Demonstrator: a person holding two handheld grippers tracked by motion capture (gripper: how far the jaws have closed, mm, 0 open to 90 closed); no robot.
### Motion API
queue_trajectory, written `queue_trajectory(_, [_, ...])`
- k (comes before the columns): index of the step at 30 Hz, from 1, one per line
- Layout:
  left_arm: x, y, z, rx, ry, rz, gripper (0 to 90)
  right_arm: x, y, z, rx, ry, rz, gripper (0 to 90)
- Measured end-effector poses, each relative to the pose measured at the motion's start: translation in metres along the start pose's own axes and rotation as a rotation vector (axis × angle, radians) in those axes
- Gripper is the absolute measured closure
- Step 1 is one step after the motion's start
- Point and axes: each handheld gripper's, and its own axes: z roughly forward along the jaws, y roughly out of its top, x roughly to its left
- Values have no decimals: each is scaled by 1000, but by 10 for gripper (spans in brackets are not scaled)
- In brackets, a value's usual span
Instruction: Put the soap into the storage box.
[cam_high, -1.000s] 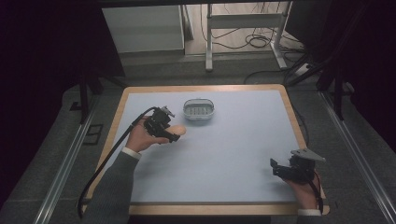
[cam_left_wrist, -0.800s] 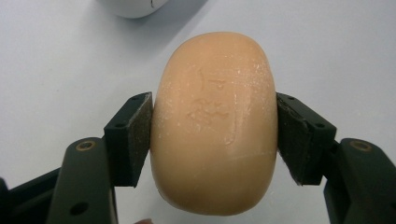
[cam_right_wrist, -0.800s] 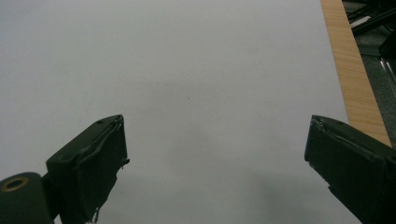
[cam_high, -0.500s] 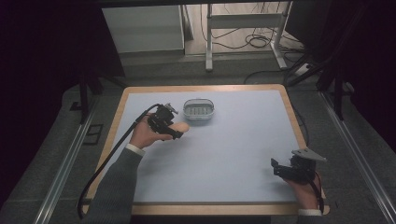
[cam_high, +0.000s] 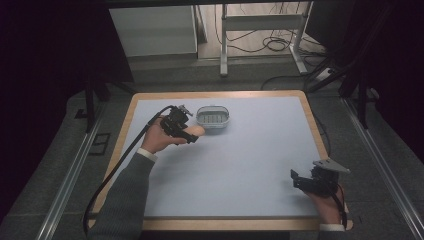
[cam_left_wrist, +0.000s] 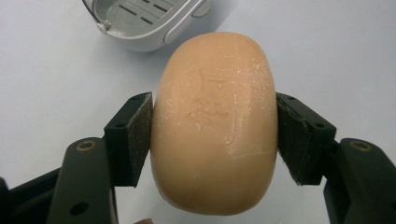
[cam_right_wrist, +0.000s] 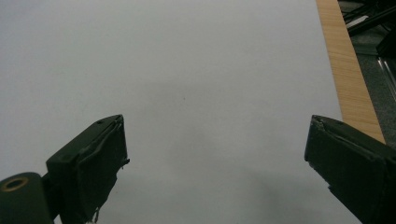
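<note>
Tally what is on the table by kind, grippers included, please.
Soap bar: 1, peach, held in the left gripper
Soap dish: 1, grey, slotted
Grippers: 2, the other being the right gripper, open
Total: 4

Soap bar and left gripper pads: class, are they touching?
Touching. The left gripper view shows both pads of the left gripper pressed flat against the sides of the soap bar, no gap.
</note>
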Motion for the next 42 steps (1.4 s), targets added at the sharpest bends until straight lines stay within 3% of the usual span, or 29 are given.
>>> queue_trajectory(25, [12, 34, 12, -5, 0, 15, 338, -2, 0, -1, -7, -6, 3, 56])
queue_trajectory(42, [27, 61, 40, 35, -12, 24, 338, -6, 0, -1, -7, -11, 10, 56])
